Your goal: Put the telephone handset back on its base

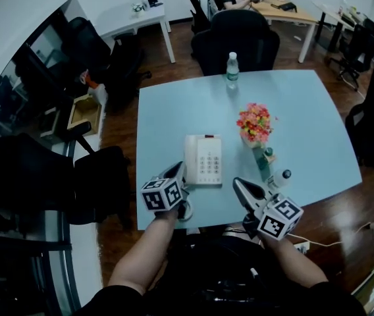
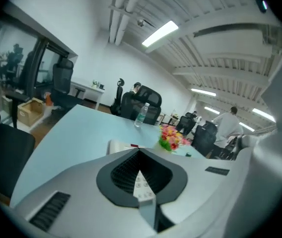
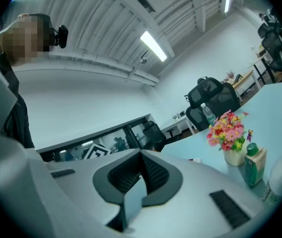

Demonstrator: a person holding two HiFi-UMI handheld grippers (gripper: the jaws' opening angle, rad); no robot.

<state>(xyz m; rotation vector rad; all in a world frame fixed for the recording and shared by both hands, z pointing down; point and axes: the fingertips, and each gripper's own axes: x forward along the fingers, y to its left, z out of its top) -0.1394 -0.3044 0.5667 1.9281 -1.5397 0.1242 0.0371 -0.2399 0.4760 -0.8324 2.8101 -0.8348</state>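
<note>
Head view, seated person at a pale blue rectangular table (image 1: 174, 110).
- White push-button desk telephone (image 1: 208, 160) near table centre. White handset (image 1: 190, 155) lies along the base's 9 o'clock side, apparently seated in its cradle.
- Left gripper (image 1: 178, 170) at 7 o'clock of the phone, tips just beside the handset's near end; contact unclear. Left gripper view: jaw tips pressed together, nothing clamped, phone keys visible through the slit behind the tips.
- Right gripper (image 1: 238, 184) at 5 o'clock of the phone, apart from it. Jaw tips closed together, empty.
- Pink-and-yellow flower bunch in a small pale vase (image 1: 255, 124) at 2 o'clock of the phone.
- Clear plastic water bottle (image 1: 232, 68) at 12 o'clock, at the far edge.
- Green carton-like bottle (image 1: 264, 160) and white black-capped bottle (image 1: 280, 179) at 3 to 4 o'clock.
</note>
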